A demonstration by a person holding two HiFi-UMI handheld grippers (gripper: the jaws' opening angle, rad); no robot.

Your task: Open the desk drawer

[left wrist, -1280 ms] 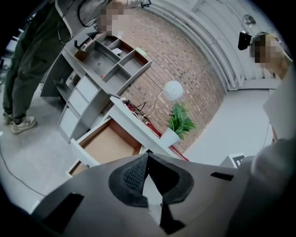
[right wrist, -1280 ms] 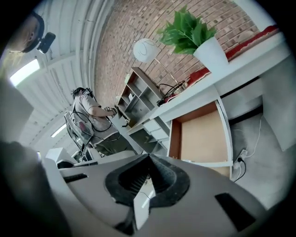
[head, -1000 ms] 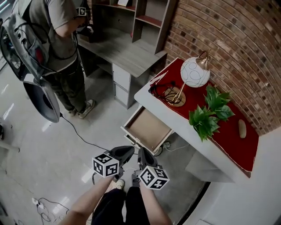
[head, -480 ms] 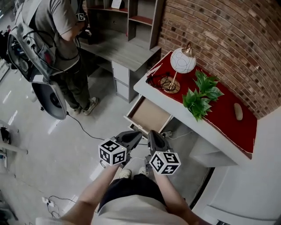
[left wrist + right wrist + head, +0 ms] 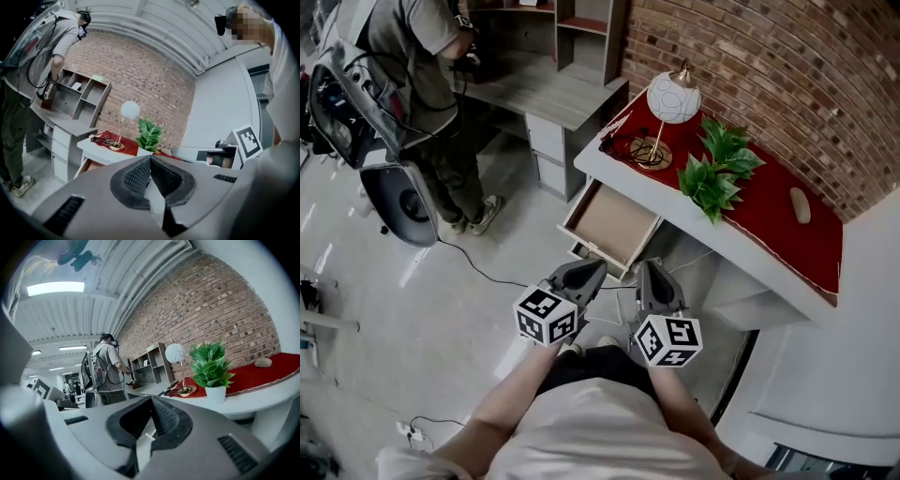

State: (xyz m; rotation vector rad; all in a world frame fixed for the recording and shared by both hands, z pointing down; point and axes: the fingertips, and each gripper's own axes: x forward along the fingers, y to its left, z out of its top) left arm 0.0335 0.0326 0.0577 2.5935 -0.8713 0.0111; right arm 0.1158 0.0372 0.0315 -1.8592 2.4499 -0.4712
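Observation:
The desk drawer (image 5: pixel 609 228) stands pulled out from under the white desk (image 5: pixel 712 246), its brown inside empty. My left gripper (image 5: pixel 598 265) and right gripper (image 5: pixel 651 266) hang side by side in front of the drawer, short of its front panel, both shut with nothing between their jaws. From the left gripper view the white desk (image 5: pixel 96 148) and a sliver of the open drawer (image 5: pixel 86 166) show past the shut left gripper (image 5: pixel 150 159). The right gripper (image 5: pixel 151 399) points level towards the white desk (image 5: pixel 253 404).
On the desk's red cloth (image 5: pixel 769 211) stand a globe lamp (image 5: pixel 672 97), a potted plant (image 5: pixel 714 172) and a small stone (image 5: pixel 800 204). Another person (image 5: pixel 427 103) stands at a grey shelf desk (image 5: pixel 546 89) at the back left. Cables (image 5: pixel 478 272) lie on the floor.
Both grippers have risen and drawn apart slightly, still shut. The drawer stays open. The head view has shifted, so the desk sits farther left and higher.

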